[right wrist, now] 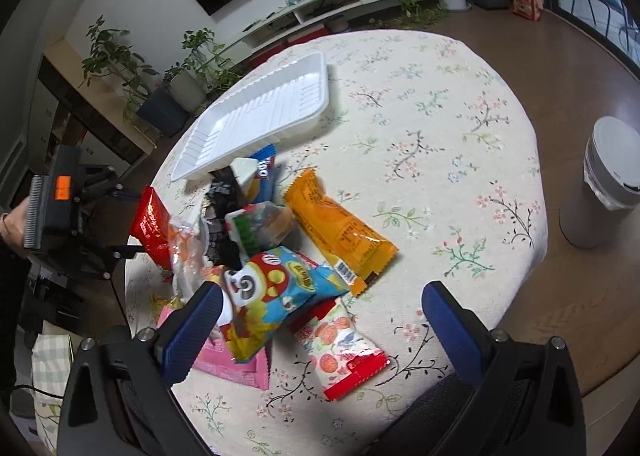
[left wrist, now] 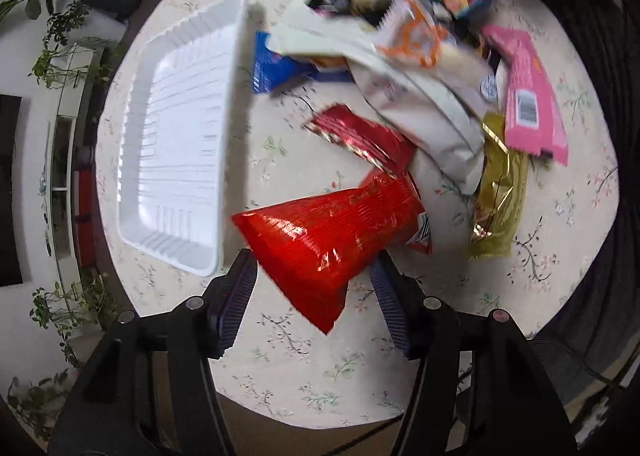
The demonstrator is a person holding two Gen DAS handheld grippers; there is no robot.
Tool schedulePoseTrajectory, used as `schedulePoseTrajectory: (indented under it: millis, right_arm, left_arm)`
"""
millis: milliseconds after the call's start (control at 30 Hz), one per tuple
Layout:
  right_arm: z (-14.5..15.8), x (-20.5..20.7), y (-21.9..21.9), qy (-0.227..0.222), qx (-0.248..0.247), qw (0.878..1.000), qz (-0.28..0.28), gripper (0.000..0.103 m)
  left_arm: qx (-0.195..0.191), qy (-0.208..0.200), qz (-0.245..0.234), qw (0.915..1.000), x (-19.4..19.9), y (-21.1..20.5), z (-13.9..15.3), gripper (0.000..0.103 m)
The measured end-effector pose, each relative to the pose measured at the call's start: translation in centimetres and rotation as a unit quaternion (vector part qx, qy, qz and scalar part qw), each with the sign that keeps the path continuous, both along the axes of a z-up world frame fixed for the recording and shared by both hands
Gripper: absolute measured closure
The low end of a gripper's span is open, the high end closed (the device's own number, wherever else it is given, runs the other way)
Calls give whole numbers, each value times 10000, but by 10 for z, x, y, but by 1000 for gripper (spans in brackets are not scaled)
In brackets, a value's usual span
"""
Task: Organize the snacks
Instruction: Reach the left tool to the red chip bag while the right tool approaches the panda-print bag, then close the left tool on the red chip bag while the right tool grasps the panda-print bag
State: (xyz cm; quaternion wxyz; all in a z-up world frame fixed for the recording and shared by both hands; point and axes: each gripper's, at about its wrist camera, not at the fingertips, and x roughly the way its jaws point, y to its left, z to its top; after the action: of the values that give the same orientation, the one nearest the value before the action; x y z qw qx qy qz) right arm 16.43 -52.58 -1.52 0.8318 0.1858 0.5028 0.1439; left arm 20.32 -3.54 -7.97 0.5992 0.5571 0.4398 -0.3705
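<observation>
My left gripper (left wrist: 314, 268) is shut on a shiny red snack bag (left wrist: 332, 240) and holds it above the table, right of the empty white tray (left wrist: 176, 143). The same bag (right wrist: 152, 225) and left gripper (right wrist: 132, 221) show at the left in the right wrist view. A pile of snack packets (left wrist: 420, 67) lies beyond. My right gripper (right wrist: 320, 296) is open and empty, above a blue and yellow cartoon packet (right wrist: 276, 296). An orange packet (right wrist: 340, 232) and a red and white packet (right wrist: 340, 344) lie nearby. The tray (right wrist: 260, 115) sits behind the pile.
The round table has a floral cloth (right wrist: 440, 135). A white bin (right wrist: 600, 183) stands on the floor to the right. Potted plants (right wrist: 192, 67) and a TV unit (right wrist: 320, 7) line the far wall. A pink packet (left wrist: 528, 91) and a gold packet (left wrist: 500, 191) lie at the pile's right.
</observation>
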Motion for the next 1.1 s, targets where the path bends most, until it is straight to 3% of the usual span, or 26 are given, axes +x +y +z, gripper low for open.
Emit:
schedulePoseTrajectory:
  millis: [67,100,133,167,200,267,367,400,433,500,567,633,700,833,967,1033,1100]
  right_arm:
    - [-1,2,-4,18,60,10000,-60,1]
    - [-2,2,-5,8,74,9999,-78,1]
    - [-2,3,-6,-8,75,9999,-96,1]
    - [-2,3,-6,-19,76,9999,-104,1]
    - [-3,4,-6,-28,91,9999,-111,1]
    - [-6,7,-5,-9,128,9998,-117,1]
    - [-6,10,2,-42,121,9999,-16,0]
    - [-4,11,5,-70,85,9999,24,1]
    - [-2,11,7,-121,51,9999,61,1]
    - [3,10,11,-201,-19,9998,95,1]
    - [7,10,9,-264,15,9996,100,1]
    - [11,10,6,-316,-39,9995,60,1]
    - [14,9,6,-388,-242,9989,82,1]
    - [20,6,10,-544,-385,9969,417,3]
    - [21,1,30,-823,-988,9833,1286,14]
    - [20,-2,41,-860,-1309,9722,1742,20]
    - [19,-4,51,-905,-1531,9615,2096,24]
  left_arm:
    - [-613,-32,356,9975,9,-6,23,45]
    - [-1015,3,712,9923,13,-1,38,35]
    - [-1458,28,1259,9813,20,4,50,29]
    - [-1991,49,2063,9580,32,15,56,22]
    - [-2246,88,2638,9380,35,22,53,22]
    - [-2142,60,3497,9120,30,31,28,22]
    - [-1682,-201,4247,8893,12,34,-11,22]
    - [-1724,-180,4486,8768,11,35,-18,21]
    - [-1894,-43,4842,8542,15,37,-22,21]
    - [-2078,-91,5255,8250,12,35,-24,21]
    - [-2152,-344,5312,8187,12,24,-17,22]
    - [-2404,-350,5364,8083,13,13,-4,22]
    - [-2279,-518,5583,7960,21,11,2,22]
    - [-1944,-544,5973,7762,38,22,-25,22]
    - [-1897,-529,6070,7699,35,33,-44,22]
    - [-1769,-610,6046,7743,37,33,-49,22]
    - [-1613,-723,5942,7846,40,31,-56,22]
